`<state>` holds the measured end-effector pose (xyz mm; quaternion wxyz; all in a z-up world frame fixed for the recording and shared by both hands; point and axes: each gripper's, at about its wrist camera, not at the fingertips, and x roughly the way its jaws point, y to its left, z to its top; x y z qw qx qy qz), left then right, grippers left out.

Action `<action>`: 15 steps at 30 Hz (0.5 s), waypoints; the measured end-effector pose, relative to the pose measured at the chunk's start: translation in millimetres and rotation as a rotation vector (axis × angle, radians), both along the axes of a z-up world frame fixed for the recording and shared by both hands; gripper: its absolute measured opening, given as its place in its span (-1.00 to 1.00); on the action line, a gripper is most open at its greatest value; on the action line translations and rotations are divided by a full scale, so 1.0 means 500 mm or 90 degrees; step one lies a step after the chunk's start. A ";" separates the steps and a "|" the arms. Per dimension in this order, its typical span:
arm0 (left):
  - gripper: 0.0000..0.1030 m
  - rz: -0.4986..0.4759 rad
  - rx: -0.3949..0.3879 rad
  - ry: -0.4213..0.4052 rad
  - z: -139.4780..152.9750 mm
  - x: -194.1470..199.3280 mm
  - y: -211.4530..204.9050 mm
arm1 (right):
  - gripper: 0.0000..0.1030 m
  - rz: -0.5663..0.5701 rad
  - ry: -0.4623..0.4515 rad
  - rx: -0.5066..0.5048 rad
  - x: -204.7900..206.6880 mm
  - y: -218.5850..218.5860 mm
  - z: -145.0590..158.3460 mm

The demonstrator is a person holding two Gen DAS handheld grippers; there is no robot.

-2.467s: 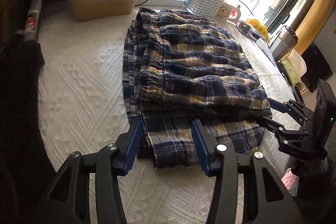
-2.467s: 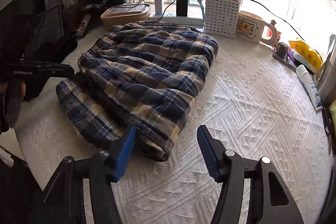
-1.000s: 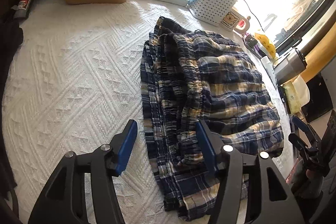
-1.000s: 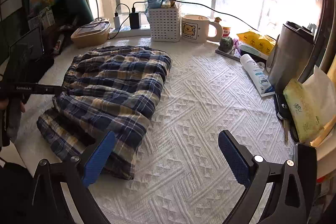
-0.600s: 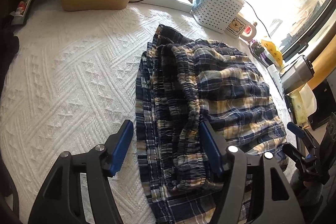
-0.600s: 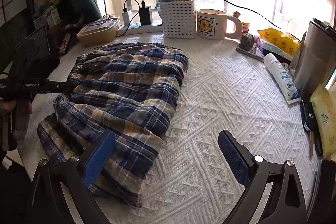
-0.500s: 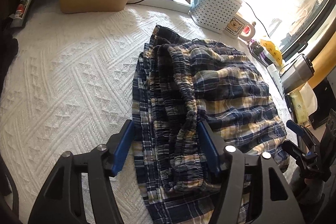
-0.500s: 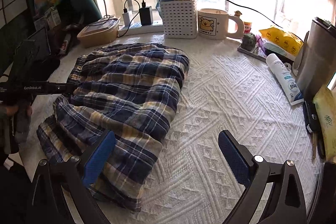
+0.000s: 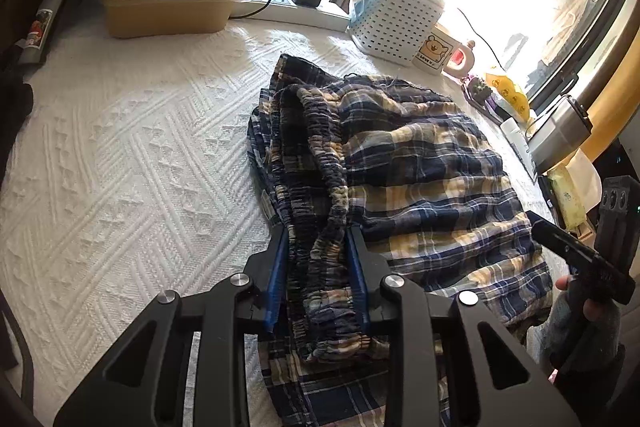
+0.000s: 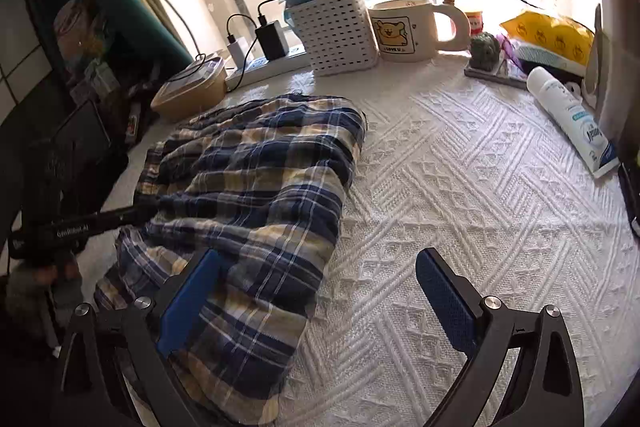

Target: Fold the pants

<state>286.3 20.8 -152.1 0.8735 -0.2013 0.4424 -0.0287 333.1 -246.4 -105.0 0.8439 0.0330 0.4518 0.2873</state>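
Left wrist view: left gripper [image 9: 318, 279] clamps the navy-and-tan plaid cotton pants [image 9: 400, 179] at their gathered waistband. Right gripper [image 10: 316, 303] gapes wide, empty, its left pad over the cloth. Judged mid-fold; next, carry the waistband across.

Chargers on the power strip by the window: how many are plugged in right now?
2. A white charger sits on the left of the power strip, and a black charger stands right beside it, nearer the white basket. The basket may hide more of the strip.

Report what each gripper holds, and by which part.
The left gripper is shut on the plaid pants, pinching the gathered elastic waistband. The right gripper is open and holds nothing.
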 end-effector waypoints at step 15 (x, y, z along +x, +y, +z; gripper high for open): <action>0.48 -0.063 -0.002 -0.013 -0.007 0.017 -0.033 | 0.47 -0.038 0.077 0.092 0.050 0.009 -0.022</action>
